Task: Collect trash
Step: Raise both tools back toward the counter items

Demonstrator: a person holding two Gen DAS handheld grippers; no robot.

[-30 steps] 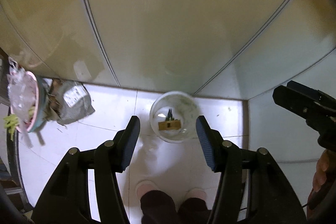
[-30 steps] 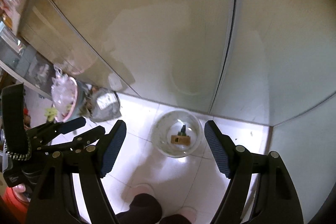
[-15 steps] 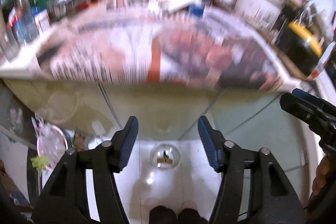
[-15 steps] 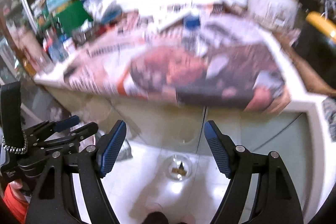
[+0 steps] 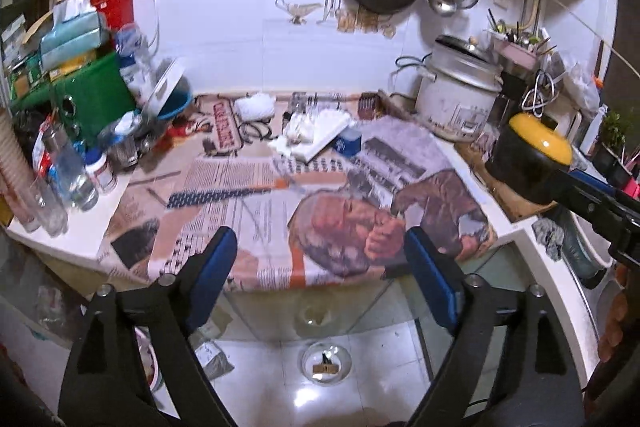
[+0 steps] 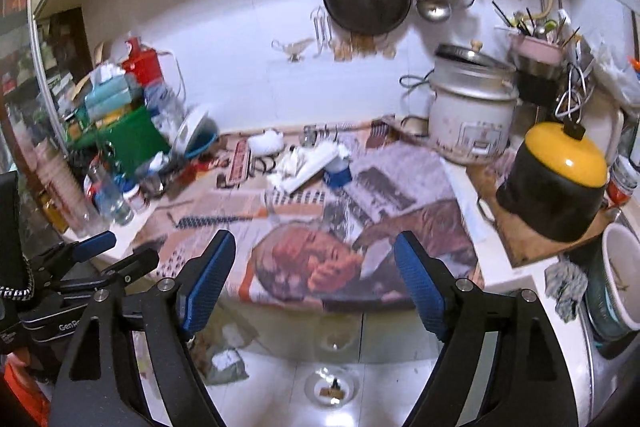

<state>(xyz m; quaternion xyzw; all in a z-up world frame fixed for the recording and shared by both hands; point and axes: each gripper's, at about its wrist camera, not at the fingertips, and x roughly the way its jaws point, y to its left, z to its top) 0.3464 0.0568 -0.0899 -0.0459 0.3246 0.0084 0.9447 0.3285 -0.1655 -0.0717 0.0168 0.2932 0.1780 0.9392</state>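
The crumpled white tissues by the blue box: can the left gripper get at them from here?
Probably yes. The left gripper is open and empty, and only flat newspaper lies between it and the white tissues; the blue box sits right beside them.

My right claw (image 6: 314, 281) has just been opening, nothing between its blue pads (image 6: 208, 279). Below it lies the newspaper (image 6: 320, 227) over the tabletop (image 6: 496, 219), with crumpled white tissues (image 6: 304, 161) near the back. On the floor sits a clear bowl (image 6: 330, 389). My left claw (image 6: 116, 251) shows at left.
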